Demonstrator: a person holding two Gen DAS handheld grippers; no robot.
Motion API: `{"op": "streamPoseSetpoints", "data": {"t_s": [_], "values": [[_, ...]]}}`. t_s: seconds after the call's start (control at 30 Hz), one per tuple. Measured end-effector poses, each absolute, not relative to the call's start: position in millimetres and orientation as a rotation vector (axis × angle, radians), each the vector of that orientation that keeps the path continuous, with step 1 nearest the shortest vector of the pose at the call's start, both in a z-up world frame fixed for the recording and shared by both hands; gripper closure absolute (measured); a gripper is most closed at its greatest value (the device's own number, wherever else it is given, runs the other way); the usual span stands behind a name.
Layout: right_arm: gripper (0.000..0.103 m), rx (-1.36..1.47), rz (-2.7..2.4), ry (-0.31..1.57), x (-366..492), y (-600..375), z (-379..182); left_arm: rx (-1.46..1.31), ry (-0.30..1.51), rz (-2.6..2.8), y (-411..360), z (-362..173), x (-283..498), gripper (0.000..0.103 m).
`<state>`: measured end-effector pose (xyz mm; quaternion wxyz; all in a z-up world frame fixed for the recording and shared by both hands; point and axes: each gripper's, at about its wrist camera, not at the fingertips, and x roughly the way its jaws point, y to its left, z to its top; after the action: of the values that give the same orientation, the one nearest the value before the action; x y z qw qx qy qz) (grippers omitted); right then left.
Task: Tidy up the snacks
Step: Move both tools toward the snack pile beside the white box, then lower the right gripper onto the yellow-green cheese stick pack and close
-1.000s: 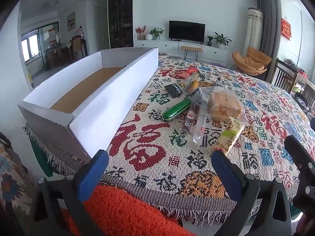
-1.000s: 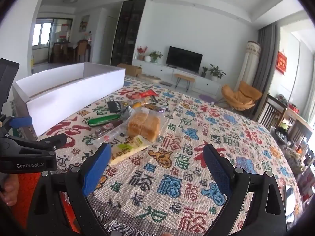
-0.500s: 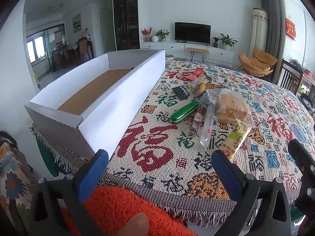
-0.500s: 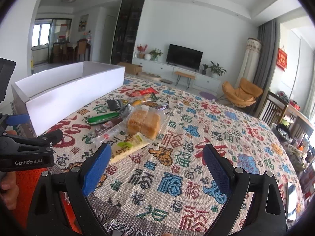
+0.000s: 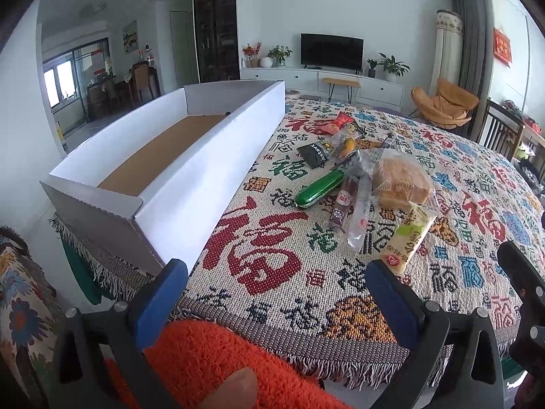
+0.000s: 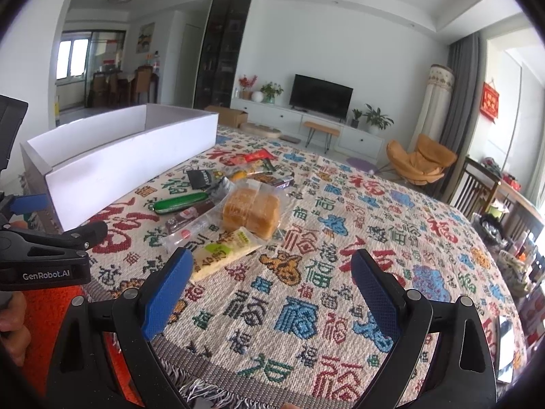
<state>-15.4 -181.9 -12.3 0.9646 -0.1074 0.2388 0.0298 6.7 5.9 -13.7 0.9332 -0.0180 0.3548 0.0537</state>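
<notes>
**Both grippers edge in over the snack pile, nothing picked yet**

A bright living room, television on the far wall, and up front a worktop (image 5: 272,272) under a woven cloth of red, blue and green characters. Over the last second both views have crept forward and lifted slightly, and the snacks sit a touch larger now. The left hand-held gripper (image 5: 276,293) hangs spread wide at the near edge, gripping nothing. The right hand-held gripper (image 6: 272,286) is equally wide and empty, its left pad just beside the pale green-labelled packet (image 6: 223,254). Behind that lie the bagged bread (image 6: 252,209), the green tube (image 6: 180,201) and smaller wrappers, all loose on the cloth. The long white box (image 5: 163,156) stands open, nothing visible inside. So sorting hasn't begun; the green-labelled packet looks like the nearest first pick.
</notes>
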Motion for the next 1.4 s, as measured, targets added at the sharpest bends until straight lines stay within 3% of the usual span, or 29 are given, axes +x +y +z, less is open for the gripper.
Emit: {"op": "streamPoseSetpoints", "data": {"t_s": [0.53,1.4], "values": [[0.007,-0.195,0.058,0.504,-13.7,-187.9,-15.4,-0.17,0.846,0.053,23.7,-30.5,17.0,0.0],[0.007,0.046,0.313,0.934,57.2,-196.8,-80.7,-0.138,0.901,0.11,22.4,-39.6,25.2,0.0]]}}
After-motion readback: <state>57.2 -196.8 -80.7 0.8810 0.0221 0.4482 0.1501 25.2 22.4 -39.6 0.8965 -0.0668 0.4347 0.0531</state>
